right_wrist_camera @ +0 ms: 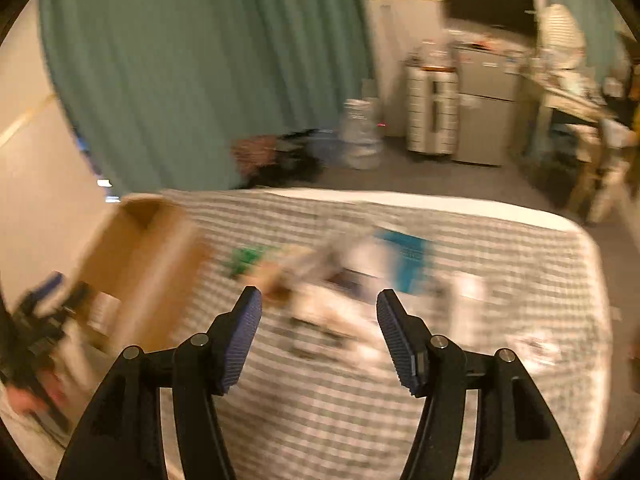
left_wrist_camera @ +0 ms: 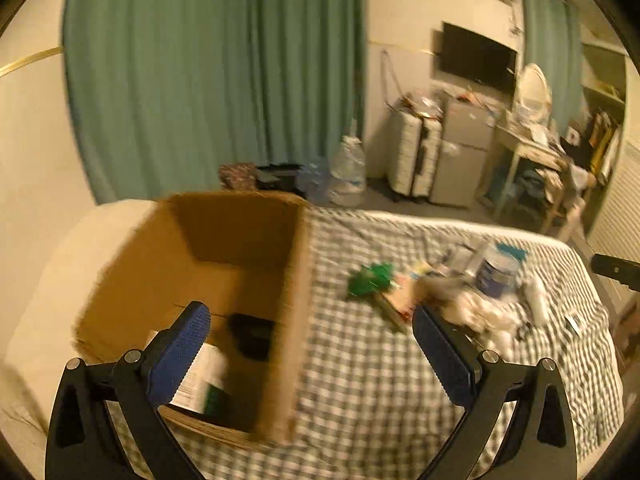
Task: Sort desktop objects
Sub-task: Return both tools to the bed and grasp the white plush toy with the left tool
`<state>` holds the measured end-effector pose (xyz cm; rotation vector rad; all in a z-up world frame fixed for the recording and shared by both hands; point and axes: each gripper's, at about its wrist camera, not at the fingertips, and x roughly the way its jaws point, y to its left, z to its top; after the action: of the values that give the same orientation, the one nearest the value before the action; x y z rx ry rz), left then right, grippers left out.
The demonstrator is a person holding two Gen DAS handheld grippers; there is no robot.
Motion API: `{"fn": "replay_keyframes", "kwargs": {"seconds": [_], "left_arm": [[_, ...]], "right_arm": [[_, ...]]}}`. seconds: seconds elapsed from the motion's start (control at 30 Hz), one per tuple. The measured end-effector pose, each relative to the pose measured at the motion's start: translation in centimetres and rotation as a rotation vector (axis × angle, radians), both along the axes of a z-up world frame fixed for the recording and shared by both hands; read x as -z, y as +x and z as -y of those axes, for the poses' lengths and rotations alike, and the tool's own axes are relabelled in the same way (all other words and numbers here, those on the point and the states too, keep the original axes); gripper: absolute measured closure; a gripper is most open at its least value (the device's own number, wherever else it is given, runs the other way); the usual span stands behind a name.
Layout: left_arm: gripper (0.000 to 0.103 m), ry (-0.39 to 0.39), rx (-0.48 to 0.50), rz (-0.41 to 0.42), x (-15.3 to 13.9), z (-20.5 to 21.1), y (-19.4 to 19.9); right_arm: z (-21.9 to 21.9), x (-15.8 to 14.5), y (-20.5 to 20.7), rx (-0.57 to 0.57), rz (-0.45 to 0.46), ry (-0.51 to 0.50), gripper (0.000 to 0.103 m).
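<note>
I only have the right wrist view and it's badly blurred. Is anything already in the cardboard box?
Observer: Yes. The left wrist view looks into the cardboard box: a black object lies on its floor.
Operator: Anything else inside?
Observer: A white printed packet lies near the box's front corner.
Operator: Is the left gripper carrying something?
Observer: No, the left gripper is open, nothing between its fingers.
</note>
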<state>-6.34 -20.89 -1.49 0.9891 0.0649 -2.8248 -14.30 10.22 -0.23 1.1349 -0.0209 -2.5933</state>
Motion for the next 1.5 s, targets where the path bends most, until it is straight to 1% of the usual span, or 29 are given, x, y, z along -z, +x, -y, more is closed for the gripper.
{"fn": "replay_keyframes", "kwargs": {"seconds": [0.03,0.1,0.13,0.23,0.33,0.4,0.5,0.6,0.63,0.7,0.87,0.97,1.1,1.2,1.27,1.33,1.37,1.4,1.43,1.47,1.5], "left_arm": [[0.000,0.001,0.005,0.010,0.6,-1.1,-0.1],[0.000,0.014,0.003,0.034,1.8,-3.4,-0.2],[0.000,0.040,0.005,0.051,2.6,-4.9,-0.3],[0.000,0.097,0.016,0.092,3.9,-8.4,-0.7],[0.000,0.105,0.046,0.110,5.3,-12.8,-1.1],[0.000,0.103,0.072,0.117,5.9,-15.2,-1.6],[0.000,0.085,0.101,0.120,7.1,-18.3,-2.8],[0.000,0.061,0.094,0.141,8.8,-20.3,-4.8],[0.000,0.065,0.093,0.146,9.3,-20.5,-5.2],[0.000,0.077,0.086,0.165,10.7,-21.3,-6.6],[0.000,0.087,0.096,0.190,13.4,-22.7,-8.8],[0.000,0.067,0.111,0.217,14.9,-23.4,-10.0],[0.000,0.063,0.154,0.222,16.2,-24.1,-11.0],[0.000,0.041,0.199,0.228,17.0,-24.6,-11.9],[0.000,0.022,0.213,0.221,17.2,-24.8,-12.1],[0.000,0.026,0.227,0.223,17.3,-24.9,-12.4],[0.002,0.034,0.233,0.227,17.4,-24.8,-12.6],[0.010,0.032,0.229,0.228,17.5,-24.7,-12.6],[0.022,0.030,0.228,0.230,17.6,-24.5,-12.7],[0.028,0.022,0.231,0.230,17.6,-24.4,-12.7],[0.042,0.014,0.235,0.227,17.6,-24.2,-12.6]], "right_arm": [[-2.7,0.5,0.4,0.043,-0.001,0.030,0.043],[-6.0,1.1,1.4,0.096,0.003,0.049,0.043],[-8.3,2.0,2.0,0.125,0.010,0.045,0.043],[-12.0,3.7,3.7,0.175,0.047,0.006,0.043],[-14.4,5.6,4.3,0.215,0.088,-0.032,0.043],[-15.1,6.5,4.6,0.228,0.097,-0.050,0.043],[-16.2,7.8,4.2,0.243,0.106,-0.058,0.043],[-17.3,9.3,3.1,0.247,0.118,-0.051,0.042],[-17.6,10.0,2.6,0.250,0.121,-0.049,0.039],[-18.1,10.8,1.7,0.257,0.124,-0.047,0.037],[-19.3,13.3,-1.8,0.262,0.154,-0.034,0.037],[-19.8,14.8,-3.8,0.262,0.176,-0.018,0.037],[-20.4,16.6,-6.1,0.265,0.202,0.007,0.037],[-20.7,17.7,-7.4,0.264,0.220,0.020,0.037],[-20.6,18.2,-7.8,0.259,0.207,0.058,0.037],[-20.4,18.3,-8.0,0.242,0.203,0.084,0.037],[-20.3,18.5,-8.1,0.237,0.197,0.097,0.037],[-20.3,18.6,-8.1,0.235,0.195,0.101,0.037],[-20.3,18.7,-8.0,0.236,0.193,0.099,0.037],[-20.4,18.8,-8.0,0.235,0.192,0.094,0.038],[-20.5,18.9,-7.9,0.236,0.190,0.095,0.042]]}}
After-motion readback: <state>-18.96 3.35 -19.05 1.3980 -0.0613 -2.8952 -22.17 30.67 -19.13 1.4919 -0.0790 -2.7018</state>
